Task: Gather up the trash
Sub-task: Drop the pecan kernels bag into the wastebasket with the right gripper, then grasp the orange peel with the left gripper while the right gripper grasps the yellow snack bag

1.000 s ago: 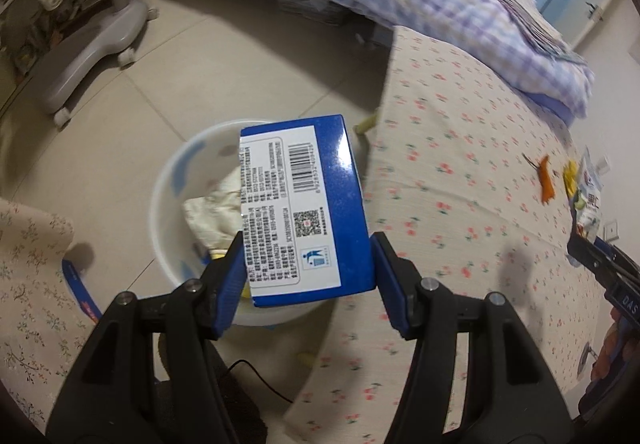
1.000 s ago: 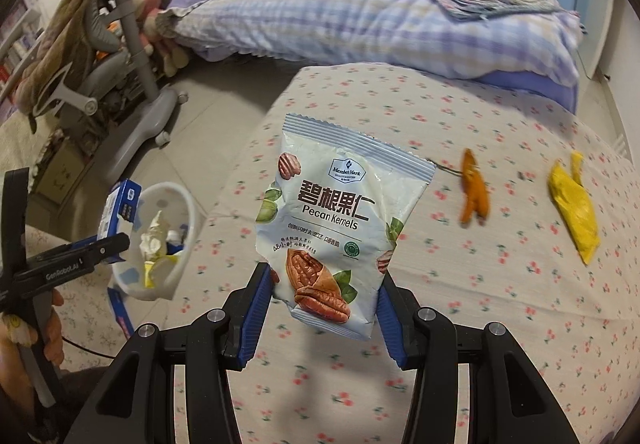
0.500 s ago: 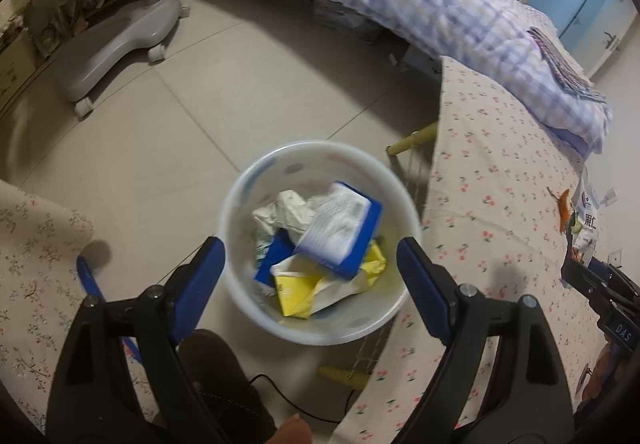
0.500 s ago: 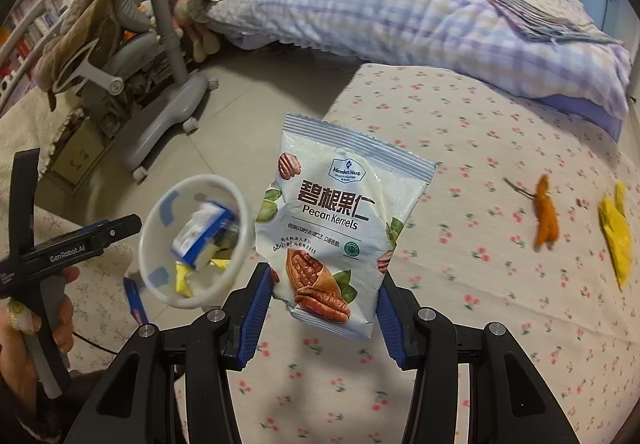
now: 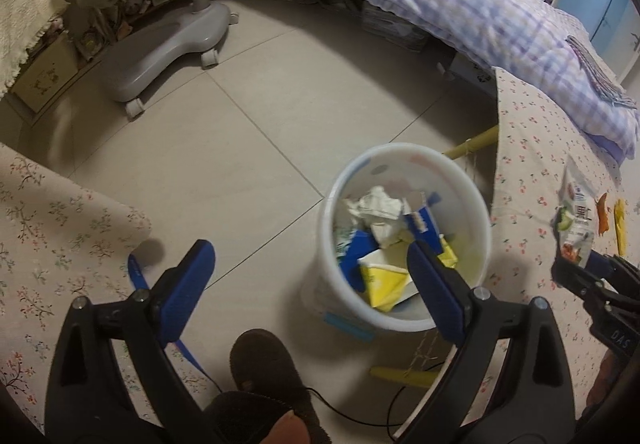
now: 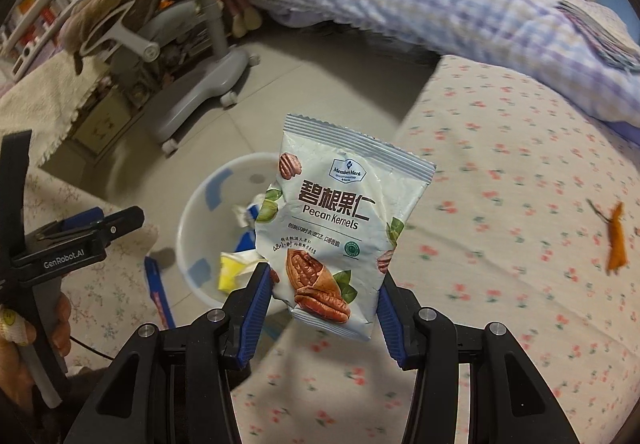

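On the tiled floor [image 5: 248, 148] a white bin [image 5: 476, 204] holds trash; your left gripper [image 5: 308, 284] fingers gape apart, your right gripper [image 6: 326, 296] clamps the pecan packet [image 6: 340, 220].

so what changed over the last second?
The left gripper let go of the blue box; it dropped into the bin, and the jaws are now wide open and empty. The right gripper carried the pecan bag leftward toward the bin. Still clamped on the bag; orange scrap still on the table.
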